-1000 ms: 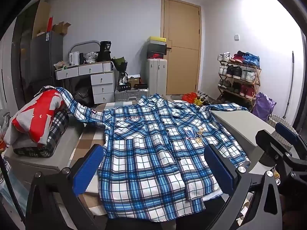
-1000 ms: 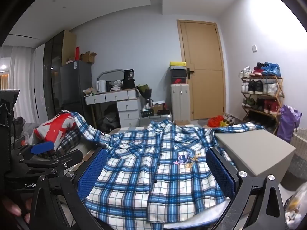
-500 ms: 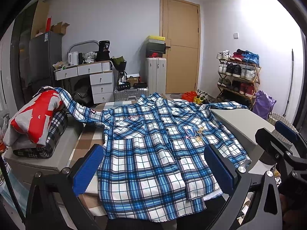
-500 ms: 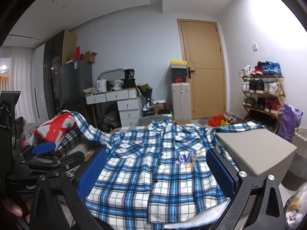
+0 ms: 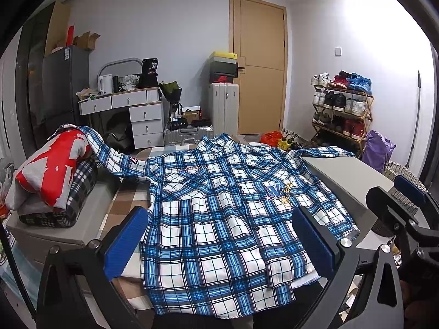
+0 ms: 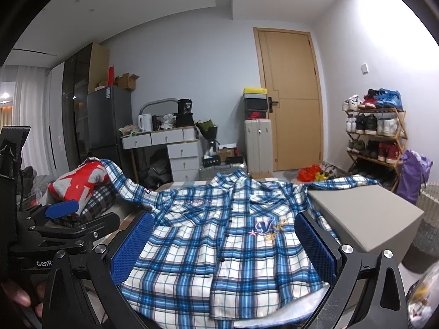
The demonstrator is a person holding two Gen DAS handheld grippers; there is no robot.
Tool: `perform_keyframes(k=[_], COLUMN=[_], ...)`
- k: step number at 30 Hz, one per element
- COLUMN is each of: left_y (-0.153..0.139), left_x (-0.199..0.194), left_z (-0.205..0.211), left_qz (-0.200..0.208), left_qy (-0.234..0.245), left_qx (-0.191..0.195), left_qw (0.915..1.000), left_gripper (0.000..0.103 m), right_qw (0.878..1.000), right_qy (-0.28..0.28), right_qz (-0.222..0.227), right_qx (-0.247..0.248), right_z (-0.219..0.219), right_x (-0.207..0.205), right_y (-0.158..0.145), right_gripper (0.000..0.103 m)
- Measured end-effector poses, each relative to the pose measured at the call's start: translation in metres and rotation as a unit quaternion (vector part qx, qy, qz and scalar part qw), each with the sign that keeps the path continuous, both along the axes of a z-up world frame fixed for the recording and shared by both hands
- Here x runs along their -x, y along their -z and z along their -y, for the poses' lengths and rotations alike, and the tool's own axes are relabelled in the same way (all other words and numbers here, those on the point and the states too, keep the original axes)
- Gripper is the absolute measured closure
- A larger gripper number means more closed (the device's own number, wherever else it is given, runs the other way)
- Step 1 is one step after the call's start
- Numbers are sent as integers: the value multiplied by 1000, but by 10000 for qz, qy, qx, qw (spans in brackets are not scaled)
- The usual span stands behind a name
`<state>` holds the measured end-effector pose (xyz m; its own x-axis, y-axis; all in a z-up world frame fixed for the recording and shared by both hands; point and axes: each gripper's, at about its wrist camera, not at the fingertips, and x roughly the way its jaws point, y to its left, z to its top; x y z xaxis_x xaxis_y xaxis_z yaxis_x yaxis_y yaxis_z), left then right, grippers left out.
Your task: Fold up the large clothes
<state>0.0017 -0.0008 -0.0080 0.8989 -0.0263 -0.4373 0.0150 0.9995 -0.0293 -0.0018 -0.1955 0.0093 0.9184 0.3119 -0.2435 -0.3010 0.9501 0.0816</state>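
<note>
Currently: blue-and-white plaid button-up shirt [image 5: 219, 213] lies spread flat, front up, on checkered table surface [image 5: 129, 200], collar far side. One sleeve drapes over folded red-grey garment pile [image 5: 52, 170]; other lies along grey box [image 5: 348, 172]. Left gripper [image 5: 222, 238] jaws wide apart, empty, above hem. Right gripper [image 6: 222, 244] likewise spread, empty.

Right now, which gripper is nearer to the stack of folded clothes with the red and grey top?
Left. The left gripper sits just in front of the stack of folded clothes. The right gripper hangs open over the plaid shirt, further right.
</note>
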Motion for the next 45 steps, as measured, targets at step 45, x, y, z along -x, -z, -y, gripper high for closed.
perform_keyframes(k=[45], left_y=[132], left_x=[-229], left_z=[42], left_qz=[-2053], left_qy=[585], left_qx=[-717], left_qw=[9743], left_gripper=[1], right_qw=[8301], right_qy=[2342], right_qz=[-4111], right_qx=[-2952], right_z=[503], right_x=[-575], right_y=[131], right_gripper=[1])
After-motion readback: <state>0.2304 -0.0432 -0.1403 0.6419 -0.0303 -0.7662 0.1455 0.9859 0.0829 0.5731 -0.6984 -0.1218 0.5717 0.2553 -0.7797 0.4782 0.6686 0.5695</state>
